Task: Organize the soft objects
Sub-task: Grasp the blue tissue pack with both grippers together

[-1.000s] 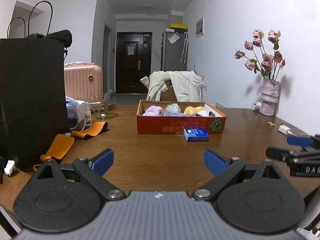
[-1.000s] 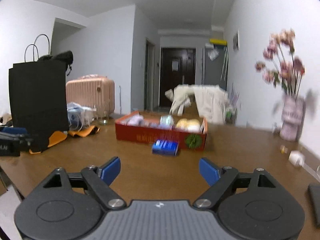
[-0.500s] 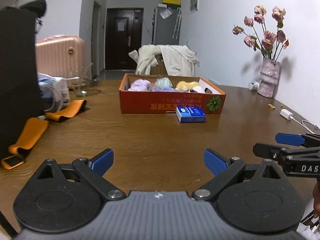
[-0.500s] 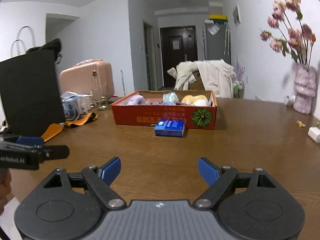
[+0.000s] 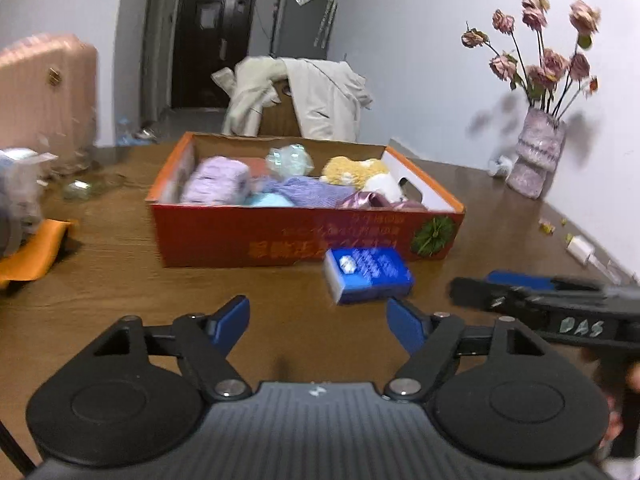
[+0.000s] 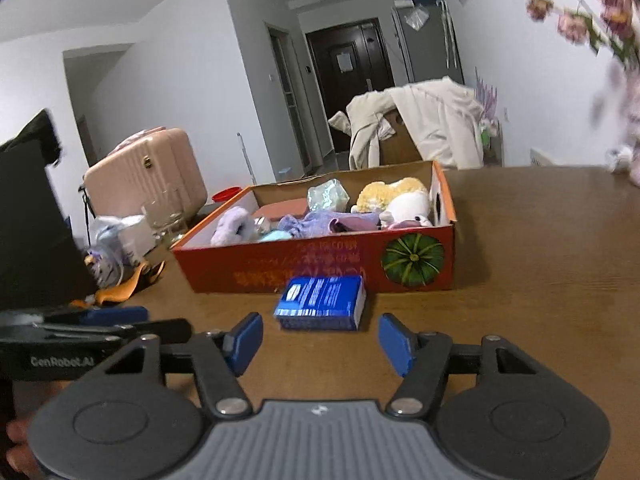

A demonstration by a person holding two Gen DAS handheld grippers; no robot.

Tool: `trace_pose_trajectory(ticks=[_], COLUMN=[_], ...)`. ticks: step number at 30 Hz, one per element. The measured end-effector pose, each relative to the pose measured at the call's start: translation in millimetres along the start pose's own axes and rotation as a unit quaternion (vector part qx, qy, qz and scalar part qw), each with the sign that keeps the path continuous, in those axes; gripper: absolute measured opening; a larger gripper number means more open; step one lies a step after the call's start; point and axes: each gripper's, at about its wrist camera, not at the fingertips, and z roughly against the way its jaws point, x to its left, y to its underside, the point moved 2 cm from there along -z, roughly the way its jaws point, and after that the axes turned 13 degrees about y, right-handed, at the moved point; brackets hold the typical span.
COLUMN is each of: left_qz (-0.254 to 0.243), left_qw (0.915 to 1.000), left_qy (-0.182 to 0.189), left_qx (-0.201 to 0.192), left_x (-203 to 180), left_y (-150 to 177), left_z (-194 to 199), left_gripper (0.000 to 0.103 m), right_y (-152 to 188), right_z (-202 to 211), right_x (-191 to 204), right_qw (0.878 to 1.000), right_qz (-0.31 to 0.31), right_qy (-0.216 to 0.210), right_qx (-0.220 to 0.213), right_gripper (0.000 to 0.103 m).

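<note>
An orange cardboard box (image 5: 280,236) (image 6: 320,268) stands on the wooden table and holds several soft things: a lilac yarn ball (image 5: 216,180), a yellow and white plush (image 6: 396,196), purple cloth (image 6: 316,222). A blue tissue pack (image 5: 366,270) (image 6: 322,302) lies on the table just in front of the box. My left gripper (image 5: 318,322) is open and empty, a little short of the pack. My right gripper (image 6: 320,338) is open and empty, close behind the pack. Each gripper shows at the edge of the other's view.
A vase of dried roses (image 5: 538,152) stands at the right by the wall. Orange straps (image 5: 32,248), a glass and bags lie at the left. A black bag (image 6: 28,220) and a pink suitcase (image 6: 148,168) are at the far left. A white charger (image 5: 580,248) lies at the right.
Both grippers have moved forward towards the box and the tissue pack, which now look larger and closer. Both stay open.
</note>
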Motion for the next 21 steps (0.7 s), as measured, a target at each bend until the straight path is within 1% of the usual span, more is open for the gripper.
trace_pose_trajectory(ticks=[1,2,3,4,5,6,8,9,11,12,13,15,18,21], left_qz=[0.01,0.019,0.029,0.04,0.049,0.063,0.082,0.087,0.102,0.105,0.104,0.099,0.096,0.076], left_qw=[0.9999,0.9996,0.999,0.9984,0.9977,0.9967,0.9944,0.9934,0.9913,0.9905,0.9901,0.9904,0.9899,0.9928], left_qy=[0.004,0.013,0.029,0.034,0.036,0.04,0.049,0.057,0.072,0.078,0.085,0.086,0.093,0.083], left_qx=[0.007,0.012,0.015,0.023,0.029,0.033,0.044,0.046,0.041,0.04,0.041,0.044,0.046,0.04], left_x=[4,8,14,19,22,27,35,38,42,44,44,43,40,33], left_y=[-5,-9,-14,-17,-18,-20,-19,-18,-17,-17,-17,-16,-17,-16], left_z=[-11,-23,-37,-50,-60,-70,-85,-89,-93,-95,-95,-98,-97,-95], left_gripper=[0.071,0.071,0.067,0.06,0.056,0.054,0.049,0.043,0.039,0.033,0.031,0.031,0.022,0.021], right_y=[-4,-7,-11,-14,-17,-19,-21,-20,-16,-15,-13,-12,-10,-10], right_z=[-12,-22,-35,-45,-56,-65,-83,-90,-99,-102,-104,-104,-105,-103], right_x=[-1,-3,-5,-7,-9,-11,-15,-15,-15,-15,-14,-14,-14,-14], right_qw=[1.0,1.0,1.0,0.999,0.999,0.999,0.997,0.997,0.997,0.996,0.996,0.995,0.996,0.996], right_qz=[-0.007,-0.014,-0.022,-0.029,-0.035,-0.042,-0.052,-0.052,-0.051,-0.051,-0.053,-0.055,-0.052,-0.053], right_qy=[-0.001,-0.003,-0.006,-0.007,-0.008,-0.011,-0.012,-0.014,-0.021,-0.026,-0.034,-0.038,-0.041,-0.036], right_qx=[0.006,0.01,0.013,0.019,0.025,0.03,0.047,0.052,0.062,0.067,0.07,0.069,0.065,0.063], right_gripper=[0.06,0.057,0.055,0.052,0.048,0.046,0.039,0.037,0.03,0.029,0.029,0.028,0.027,0.023])
